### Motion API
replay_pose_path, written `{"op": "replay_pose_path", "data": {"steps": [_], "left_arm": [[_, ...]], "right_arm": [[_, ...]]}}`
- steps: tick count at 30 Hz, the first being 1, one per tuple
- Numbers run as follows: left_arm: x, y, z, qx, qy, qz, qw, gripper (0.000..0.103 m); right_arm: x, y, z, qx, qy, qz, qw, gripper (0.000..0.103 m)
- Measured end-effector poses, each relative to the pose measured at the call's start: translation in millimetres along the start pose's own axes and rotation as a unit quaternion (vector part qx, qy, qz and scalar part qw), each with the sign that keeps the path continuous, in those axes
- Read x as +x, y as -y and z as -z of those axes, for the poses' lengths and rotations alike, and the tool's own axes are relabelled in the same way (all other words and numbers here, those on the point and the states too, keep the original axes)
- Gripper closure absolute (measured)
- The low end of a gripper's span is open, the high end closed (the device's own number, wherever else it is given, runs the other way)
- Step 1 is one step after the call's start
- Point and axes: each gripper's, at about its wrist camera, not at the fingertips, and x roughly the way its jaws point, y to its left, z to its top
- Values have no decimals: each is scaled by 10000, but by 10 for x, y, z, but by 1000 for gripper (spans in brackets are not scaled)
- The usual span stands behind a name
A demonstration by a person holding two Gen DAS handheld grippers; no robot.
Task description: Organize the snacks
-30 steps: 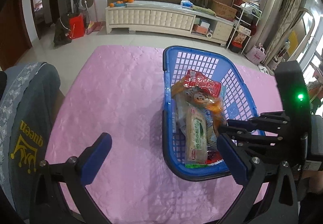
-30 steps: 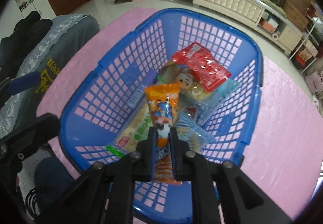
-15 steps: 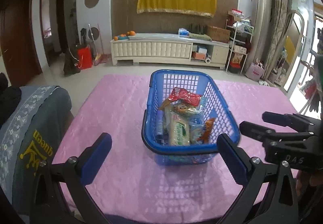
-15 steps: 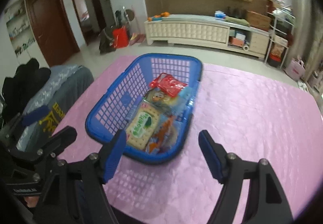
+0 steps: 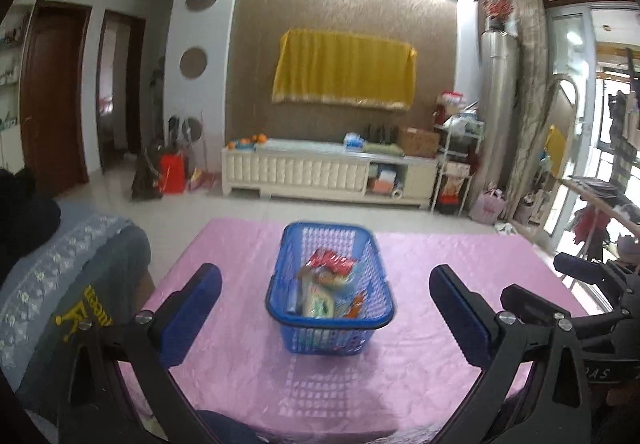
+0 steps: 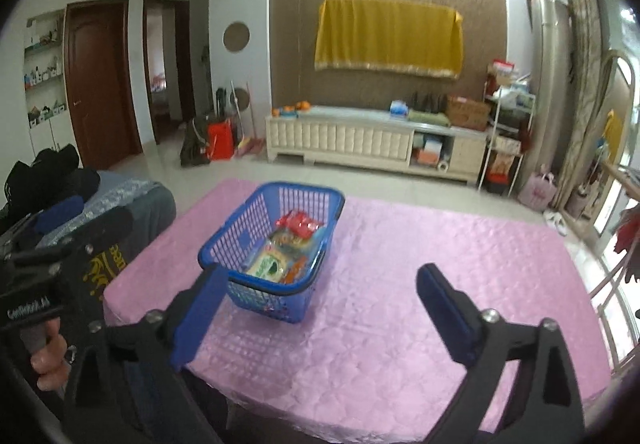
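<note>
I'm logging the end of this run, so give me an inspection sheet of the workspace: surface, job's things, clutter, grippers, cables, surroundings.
Surface: pink tablecloth covers the table.
Job's things: blue basket stands on it, holding the snack packets, red one rearmost.
Clutter: nothing seen on the cloth outside the basket.
Grippers: left gripper open, holding nothing; right gripper open, holding nothing; both short of the basket.
Cables: nothing seen.
Surroundings: grey chair cover at the table's left; white cabinet by the far wall; yellow cloth above it.
</note>
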Motion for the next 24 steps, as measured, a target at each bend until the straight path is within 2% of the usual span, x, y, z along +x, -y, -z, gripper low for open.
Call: {"op": "replay_pose_path", "data": {"steps": [6,13,24], "left_arm": [[-328,179,-73,208,320,115,9992,0],[-519,285,-48,330,411,199,9984,0],[-493,281,-17,325,365,316,9983,0]], "right_arm": [[-394,12,-75,20,452,143,9989,0],[-604,42,-52,139,748,235,9968,0],[-672,89,36,292,685,204,9970,0]]}}
